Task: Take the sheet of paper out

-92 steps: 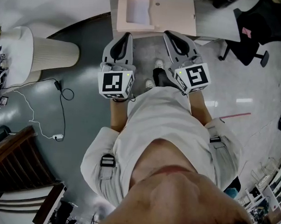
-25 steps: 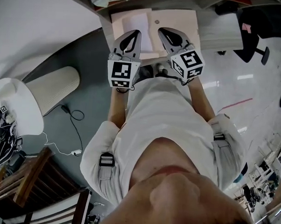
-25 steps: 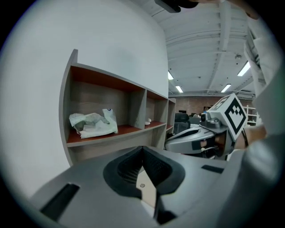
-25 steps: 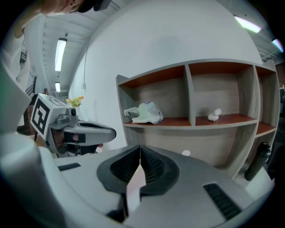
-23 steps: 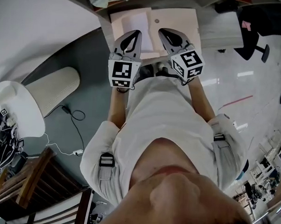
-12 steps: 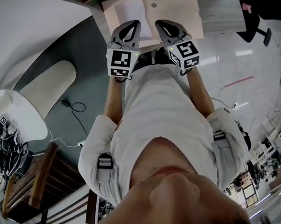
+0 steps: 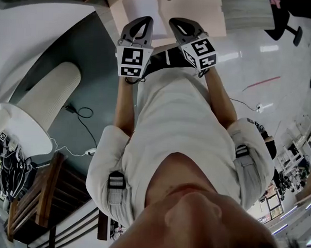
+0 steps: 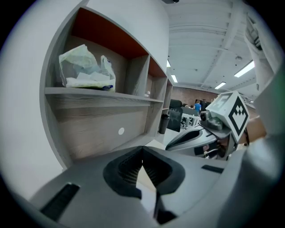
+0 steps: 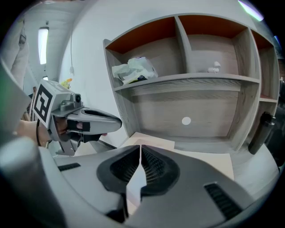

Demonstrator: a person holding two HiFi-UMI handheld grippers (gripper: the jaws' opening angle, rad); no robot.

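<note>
Both grippers have shifted toward 12 o'clock in the head view since a second ago, and the beige desk pad (image 7: 196, 9) now runs off the top edge. The left gripper (image 7: 143, 19) has its jaws together on nothing, tips near the sheet of paper (image 7: 139, 3); that white sheet lies at 12 o'clock on the pad's left part. The right gripper (image 7: 175, 21), just beside at 1 o'clock, is likewise closed and empty, pointing at the pad. Each gripper's cube bears a square black-and-white marker (image 7: 130, 57). In the shelf unit (image 9: 187, 80) behind the pad, a crumpled plastic bag (image 9: 133, 70) sits in the upper left compartment.
</note>
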